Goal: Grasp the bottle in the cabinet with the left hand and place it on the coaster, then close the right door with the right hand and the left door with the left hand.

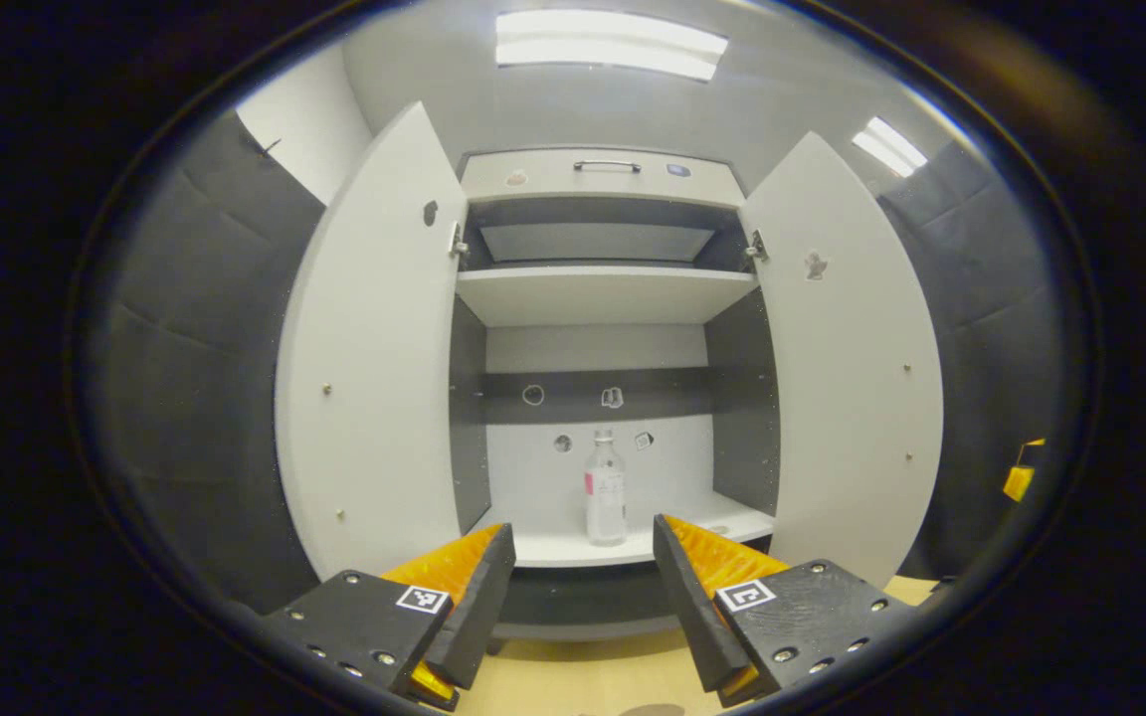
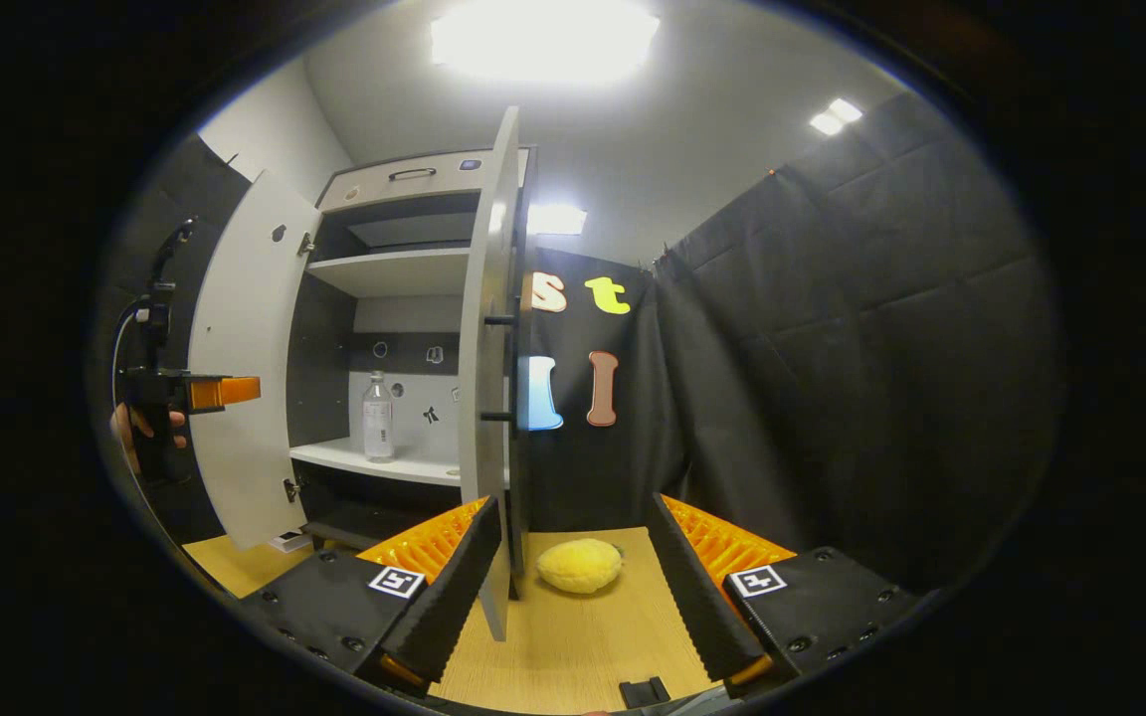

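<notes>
A clear bottle (image 1: 605, 492) with a pink-edged label stands upright on the lower shelf of the white cabinet (image 1: 598, 293), whose two doors are swung wide. My left gripper (image 1: 583, 532) is open in front of the shelf, short of the bottle and not touching it. In the right gripper view the bottle (image 2: 378, 418) stands on the same shelf, and a hand holds the left gripper (image 2: 251, 390) by the left door (image 2: 245, 368). My right gripper (image 2: 573, 507) is open over the table, beside the edge-on right door (image 2: 491, 378). A yellow round coaster-like pad (image 2: 579, 565) lies ahead of it.
The wooden table (image 2: 573, 636) carries the cabinet. A small white object (image 2: 286, 542) lies under the left door and a small black piece (image 2: 641, 689) near the front edge. Black cloth walls close in on both sides. The upper shelf (image 1: 603, 288) is bare.
</notes>
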`<action>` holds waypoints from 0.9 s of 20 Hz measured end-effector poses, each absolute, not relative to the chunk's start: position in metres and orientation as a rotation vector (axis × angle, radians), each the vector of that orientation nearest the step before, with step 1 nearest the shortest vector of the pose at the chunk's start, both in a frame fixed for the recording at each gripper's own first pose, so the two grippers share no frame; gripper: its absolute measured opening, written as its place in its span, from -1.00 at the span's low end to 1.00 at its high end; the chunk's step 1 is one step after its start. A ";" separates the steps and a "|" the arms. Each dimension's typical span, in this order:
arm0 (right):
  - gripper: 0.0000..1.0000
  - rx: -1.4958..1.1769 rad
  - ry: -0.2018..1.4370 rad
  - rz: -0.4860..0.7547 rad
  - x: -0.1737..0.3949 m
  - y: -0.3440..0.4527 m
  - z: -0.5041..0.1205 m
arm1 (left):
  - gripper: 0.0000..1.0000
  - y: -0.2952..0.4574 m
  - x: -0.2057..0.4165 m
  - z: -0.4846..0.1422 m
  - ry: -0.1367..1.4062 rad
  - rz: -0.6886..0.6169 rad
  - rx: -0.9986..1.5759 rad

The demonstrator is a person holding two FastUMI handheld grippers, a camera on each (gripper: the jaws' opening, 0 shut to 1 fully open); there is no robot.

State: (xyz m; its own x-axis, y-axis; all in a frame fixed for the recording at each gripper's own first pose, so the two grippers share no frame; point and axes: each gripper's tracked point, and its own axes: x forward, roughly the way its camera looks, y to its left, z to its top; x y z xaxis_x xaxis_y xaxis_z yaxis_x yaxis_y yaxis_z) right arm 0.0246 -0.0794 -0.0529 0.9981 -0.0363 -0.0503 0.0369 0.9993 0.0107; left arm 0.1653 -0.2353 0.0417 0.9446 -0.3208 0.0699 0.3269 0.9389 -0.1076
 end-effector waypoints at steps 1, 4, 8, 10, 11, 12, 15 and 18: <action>0.90 0.009 0.049 -0.047 0.030 -0.081 -0.053 | 0.79 -0.242 0.181 0.042 -0.053 -0.345 -0.122; 0.91 0.008 0.051 -0.103 0.046 -0.090 -0.052 | 0.64 -0.263 0.220 0.041 -0.052 -0.384 -0.133; 0.90 0.027 0.052 -0.164 0.060 -0.094 -0.055 | 0.79 -0.288 0.268 0.034 -0.046 -0.433 -0.137; 0.91 0.016 0.054 -0.199 0.065 -0.100 -0.057 | 0.79 -0.298 0.290 0.029 -0.041 -0.447 -0.141; 0.91 0.013 0.056 -0.215 0.066 -0.102 -0.057 | 0.79 -0.302 0.301 0.024 -0.035 -0.454 -0.147; 0.84 0.010 0.058 -0.229 0.068 -0.104 -0.057 | 0.79 -0.307 0.310 0.019 -0.028 -0.460 -0.152; 0.84 0.007 0.065 -0.279 0.072 -0.110 -0.061 | 0.64 -0.322 0.338 0.007 -0.009 -0.483 -0.159; 0.84 0.019 0.073 -0.320 0.076 -0.113 -0.064 | 0.64 -0.338 0.365 -0.008 0.022 -0.507 -0.148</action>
State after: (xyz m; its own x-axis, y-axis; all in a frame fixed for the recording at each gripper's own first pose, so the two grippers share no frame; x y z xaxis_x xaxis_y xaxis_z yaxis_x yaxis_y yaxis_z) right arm 0.0762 -0.1133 -0.0644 0.9465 -0.3139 -0.0748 0.3153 0.9490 0.0074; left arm 0.3646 -0.3378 -0.0078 0.8744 -0.4850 0.0159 0.4818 0.8640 -0.1462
